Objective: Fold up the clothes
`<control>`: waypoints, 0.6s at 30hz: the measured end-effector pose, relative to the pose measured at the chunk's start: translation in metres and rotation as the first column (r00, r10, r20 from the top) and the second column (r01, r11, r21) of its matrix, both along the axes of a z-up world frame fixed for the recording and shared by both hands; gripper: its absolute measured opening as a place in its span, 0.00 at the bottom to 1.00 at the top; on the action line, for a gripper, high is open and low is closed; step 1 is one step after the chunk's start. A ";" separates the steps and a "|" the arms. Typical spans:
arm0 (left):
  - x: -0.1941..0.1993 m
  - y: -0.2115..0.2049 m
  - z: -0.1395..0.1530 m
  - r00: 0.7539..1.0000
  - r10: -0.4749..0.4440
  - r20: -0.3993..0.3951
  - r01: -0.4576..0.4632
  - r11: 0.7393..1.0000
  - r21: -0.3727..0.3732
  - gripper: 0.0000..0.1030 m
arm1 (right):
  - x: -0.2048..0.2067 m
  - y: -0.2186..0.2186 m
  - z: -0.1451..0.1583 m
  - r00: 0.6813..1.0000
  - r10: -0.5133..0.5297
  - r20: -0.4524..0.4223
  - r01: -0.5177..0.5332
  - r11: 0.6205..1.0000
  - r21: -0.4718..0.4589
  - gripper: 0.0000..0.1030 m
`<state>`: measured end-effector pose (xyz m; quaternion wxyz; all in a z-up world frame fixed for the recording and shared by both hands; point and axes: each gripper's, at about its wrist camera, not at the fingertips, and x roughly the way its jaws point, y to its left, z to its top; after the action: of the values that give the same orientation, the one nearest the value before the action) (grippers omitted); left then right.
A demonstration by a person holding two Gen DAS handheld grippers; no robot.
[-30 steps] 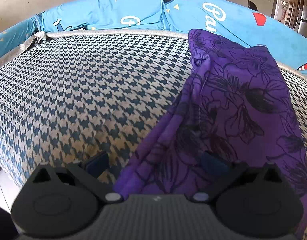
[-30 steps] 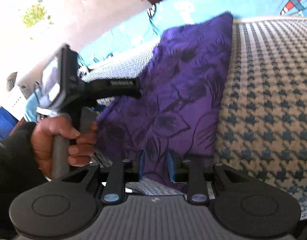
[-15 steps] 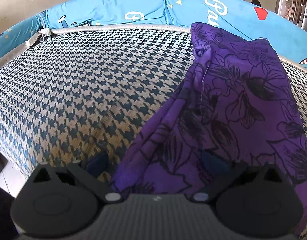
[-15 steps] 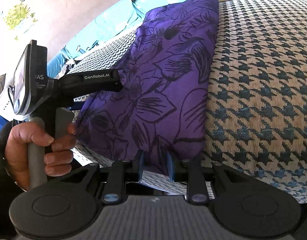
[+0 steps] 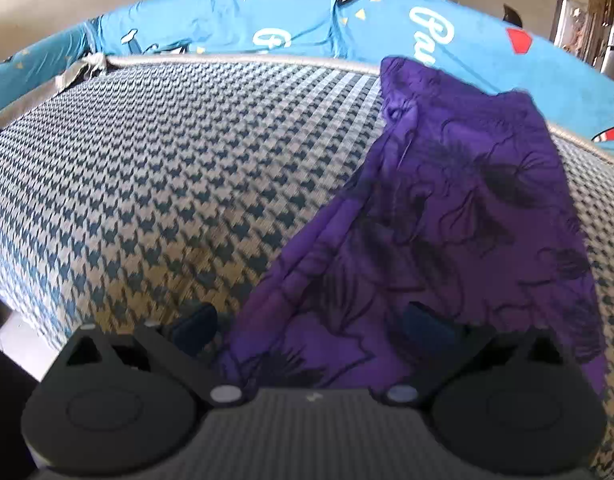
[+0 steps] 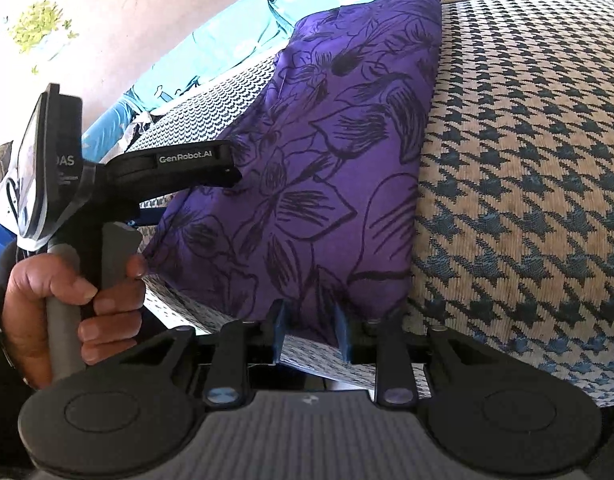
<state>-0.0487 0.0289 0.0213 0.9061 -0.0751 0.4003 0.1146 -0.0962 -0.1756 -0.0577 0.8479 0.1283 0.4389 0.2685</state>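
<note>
The purple floral garment (image 6: pixel 339 152) lay as a long folded strip on the houndstooth bed cover (image 5: pixel 167 168), its near hem at the bed's edge, probably to bring it within reach of both tools. The right tool (image 6: pixel 311 330) was clamped on that hem. The left tool (image 5: pixel 307 324) stood apart, straddling the cloth's near left corner without pressing it. Both tools pointed downward; the left hand (image 6: pixel 73 300) gripped its handle upright.

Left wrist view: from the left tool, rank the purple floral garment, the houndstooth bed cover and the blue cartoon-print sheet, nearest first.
1. Purple floral garment: its near edge lies between the open fingers of the left tool, towards the right.
2. Houndstooth bed cover: beneath and left; at the left finger, nearly as close.
3. Blue cartoon-print sheet: across the back, farthest.
</note>
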 end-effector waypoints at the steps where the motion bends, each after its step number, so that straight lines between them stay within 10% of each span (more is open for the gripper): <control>1: -0.001 -0.001 0.002 1.000 -0.006 0.014 0.006 1.000 0.002 1.00 | 0.000 -0.001 0.001 1.000 -0.004 0.000 0.004 1.000 0.003 0.26; 18: 0.003 -0.048 -0.008 0.983 -0.185 0.003 0.185 0.980 0.079 1.00 | -0.005 -0.011 0.015 0.987 -0.099 0.130 0.104 0.994 -0.034 0.28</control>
<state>-0.0455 -0.0190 0.0136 0.9170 -0.0027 0.3963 0.0451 -0.1008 -0.1861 -0.0432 0.8893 0.1159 0.3817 0.2236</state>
